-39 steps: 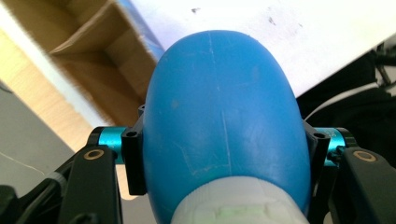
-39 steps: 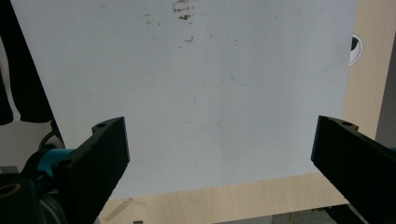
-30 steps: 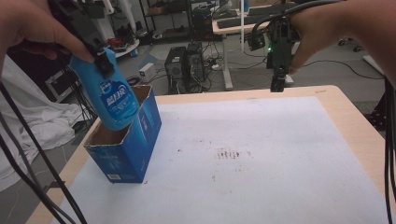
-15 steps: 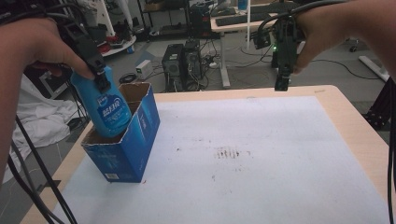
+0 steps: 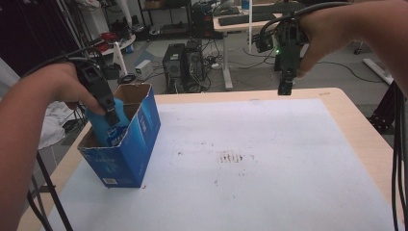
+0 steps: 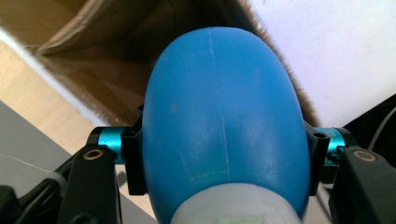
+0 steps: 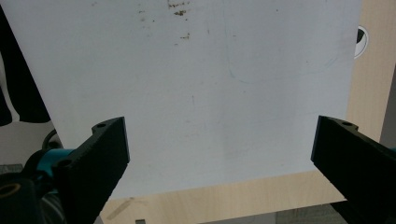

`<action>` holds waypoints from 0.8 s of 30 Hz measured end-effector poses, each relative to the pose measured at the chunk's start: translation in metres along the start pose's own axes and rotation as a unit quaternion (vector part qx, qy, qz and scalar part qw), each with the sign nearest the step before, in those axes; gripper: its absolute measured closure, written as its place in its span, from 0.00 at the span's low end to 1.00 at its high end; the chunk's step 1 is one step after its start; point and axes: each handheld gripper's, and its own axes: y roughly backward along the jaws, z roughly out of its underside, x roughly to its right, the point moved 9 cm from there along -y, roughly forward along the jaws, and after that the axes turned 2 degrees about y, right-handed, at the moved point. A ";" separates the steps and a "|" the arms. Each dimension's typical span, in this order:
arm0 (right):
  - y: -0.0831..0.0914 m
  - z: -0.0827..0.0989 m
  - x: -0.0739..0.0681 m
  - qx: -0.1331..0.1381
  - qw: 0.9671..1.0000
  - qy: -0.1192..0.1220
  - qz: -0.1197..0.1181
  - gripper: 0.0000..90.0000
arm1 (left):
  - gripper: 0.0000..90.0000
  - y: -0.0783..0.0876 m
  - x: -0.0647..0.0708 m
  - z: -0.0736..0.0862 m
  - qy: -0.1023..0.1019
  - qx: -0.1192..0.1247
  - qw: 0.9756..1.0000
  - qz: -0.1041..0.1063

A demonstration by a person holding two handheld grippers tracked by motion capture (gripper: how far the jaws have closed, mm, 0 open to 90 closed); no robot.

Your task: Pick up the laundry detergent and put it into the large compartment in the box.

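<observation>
A blue plastic bottle (image 5: 107, 126) stands partly down inside an open blue cardboard box (image 5: 130, 144) at the table's left edge. My left gripper (image 5: 111, 115) is shut on the bottle, its jaws pressing both sides. In the left gripper view the bottle (image 6: 222, 121) bulges between the two black jaws, with the box's brown inside (image 6: 112, 70) beyond it. My right gripper (image 5: 285, 86) hangs high over the table's far edge, pointing down. Its jaws stand wide apart in the right gripper view (image 7: 219, 144) with nothing between them.
A white mat (image 5: 269, 159) with dark stains near its middle covers most of the wooden table (image 5: 356, 115). Cables trail from both grippers along the left and right sides. Computers and desks stand on the floor beyond the table.
My left gripper has come down with the bottle, which now sits lower in the box. The right gripper has kept still.
</observation>
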 end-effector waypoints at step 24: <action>-0.006 -0.003 0.000 -0.009 1.000 0.002 -0.005 0.04 | 0.41 -0.045 -0.004 0.001 -0.114 -0.024 0.993 -0.015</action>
